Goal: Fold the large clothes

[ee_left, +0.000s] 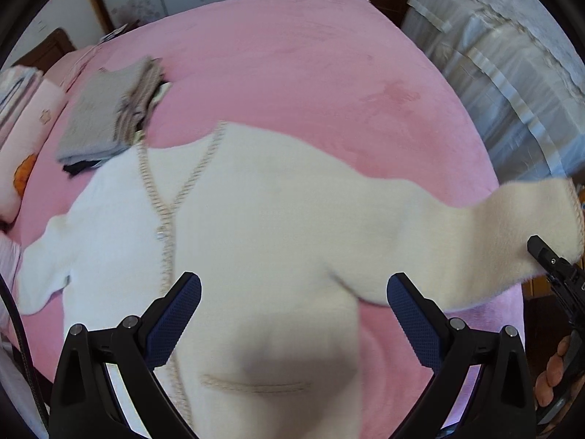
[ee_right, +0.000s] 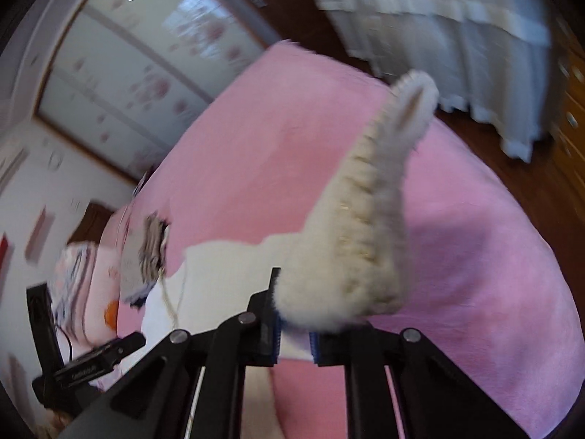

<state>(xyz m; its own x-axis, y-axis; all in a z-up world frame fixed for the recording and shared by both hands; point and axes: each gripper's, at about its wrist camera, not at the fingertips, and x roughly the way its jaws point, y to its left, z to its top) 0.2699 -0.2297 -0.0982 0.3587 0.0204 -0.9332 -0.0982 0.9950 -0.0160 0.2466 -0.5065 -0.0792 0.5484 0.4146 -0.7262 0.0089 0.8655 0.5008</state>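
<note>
A large fluffy white cardigan (ee_left: 256, 226) with beige knitted trim lies front up on the pink bed (ee_left: 292, 73). My left gripper (ee_left: 292, 311) is open and empty, hovering above the cardigan's lower body near a pocket seam. My right gripper (ee_right: 294, 333) is shut on the cardigan's right sleeve cuff (ee_right: 365, 226) and holds it lifted off the bed. In the left wrist view the right gripper (ee_left: 555, 270) shows at the right edge, at the raised sleeve end (ee_left: 530, 226).
A stack of folded clothes (ee_left: 106, 117) sits at the bed's far left, also in the right wrist view (ee_right: 146, 252). Pink pillows (ee_left: 25, 135) lie beside it. White draped furniture (ee_left: 512, 73) stands right of the bed. A wardrobe (ee_right: 128, 73) is behind.
</note>
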